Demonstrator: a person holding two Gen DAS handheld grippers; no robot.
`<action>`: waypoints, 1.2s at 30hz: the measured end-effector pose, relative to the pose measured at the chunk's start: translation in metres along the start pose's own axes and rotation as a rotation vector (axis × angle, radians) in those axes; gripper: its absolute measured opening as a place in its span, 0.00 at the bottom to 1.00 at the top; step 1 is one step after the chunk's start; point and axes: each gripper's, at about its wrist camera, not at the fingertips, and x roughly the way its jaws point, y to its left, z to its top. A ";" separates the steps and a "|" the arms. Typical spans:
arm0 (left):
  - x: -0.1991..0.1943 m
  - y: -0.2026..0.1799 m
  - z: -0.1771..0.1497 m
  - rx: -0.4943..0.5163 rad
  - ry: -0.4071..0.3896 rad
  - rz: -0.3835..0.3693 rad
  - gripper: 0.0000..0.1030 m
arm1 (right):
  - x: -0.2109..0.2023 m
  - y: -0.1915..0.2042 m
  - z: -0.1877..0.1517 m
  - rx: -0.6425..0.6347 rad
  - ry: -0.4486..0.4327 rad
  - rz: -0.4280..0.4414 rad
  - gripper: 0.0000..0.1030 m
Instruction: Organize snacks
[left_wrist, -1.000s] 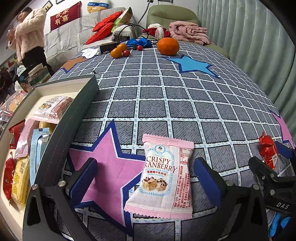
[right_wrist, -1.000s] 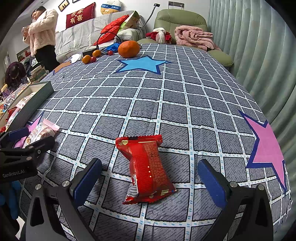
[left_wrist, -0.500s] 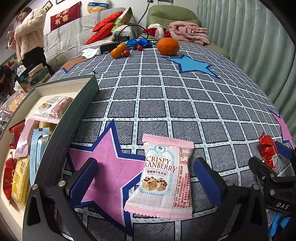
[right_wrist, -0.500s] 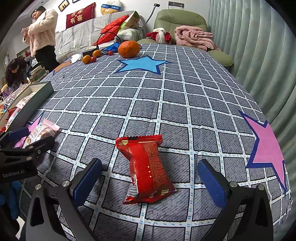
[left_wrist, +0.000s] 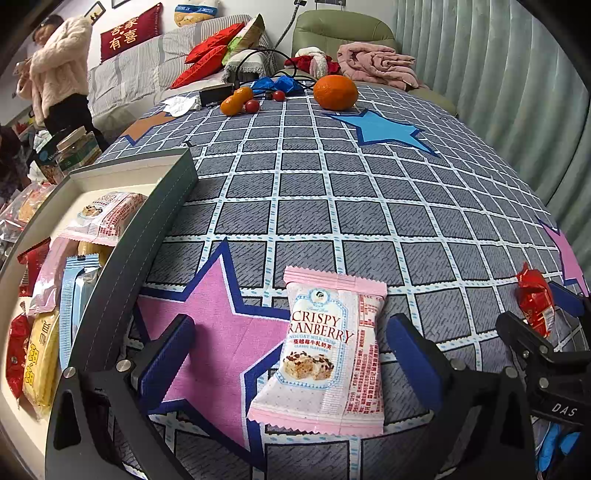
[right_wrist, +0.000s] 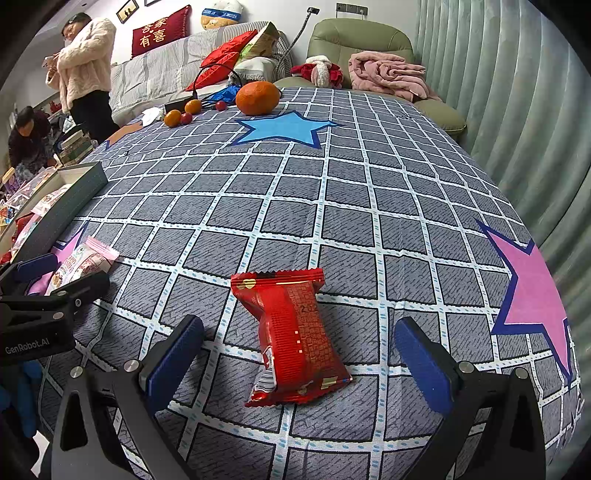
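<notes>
In my left view, my left hand-held gripper (left_wrist: 291, 354) is wide open around one pink snack pack (left_wrist: 325, 354), right of the box (left_wrist: 147, 236). In my right view, my right hand-held gripper (right_wrist: 299, 354) is wide open around one red snack pack (right_wrist: 291, 332), far right of the box (right_wrist: 70, 199).

Box wall (left_wrist: 147, 236) blocks left; cloth (right_wrist: 332, 206) bare beyond packets up to oranges (right_wrist: 257, 98).

a table covered in a grey checked cloth (right_wrist: 351, 206) with stars is carrying a pink cranberry nougat packet (left_wrist: 328, 354), a red snack packet (right_wrist: 291, 332), a grey box (left_wrist: 162, 206) of snacks at its left edge, and a large orange (right_wrist: 257, 97) lying with small fruits (right_wrist: 183, 112) at the far end.
</notes>
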 end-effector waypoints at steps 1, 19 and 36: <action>0.000 0.000 0.000 0.000 0.000 0.000 1.00 | 0.000 0.000 0.000 0.000 0.000 0.000 1.00; -0.004 -0.006 -0.002 0.028 0.063 -0.015 1.00 | 0.000 0.001 0.000 -0.001 0.006 0.001 1.00; -0.009 -0.004 -0.012 0.059 -0.002 -0.042 1.00 | 0.001 0.001 0.002 -0.005 0.007 0.005 1.00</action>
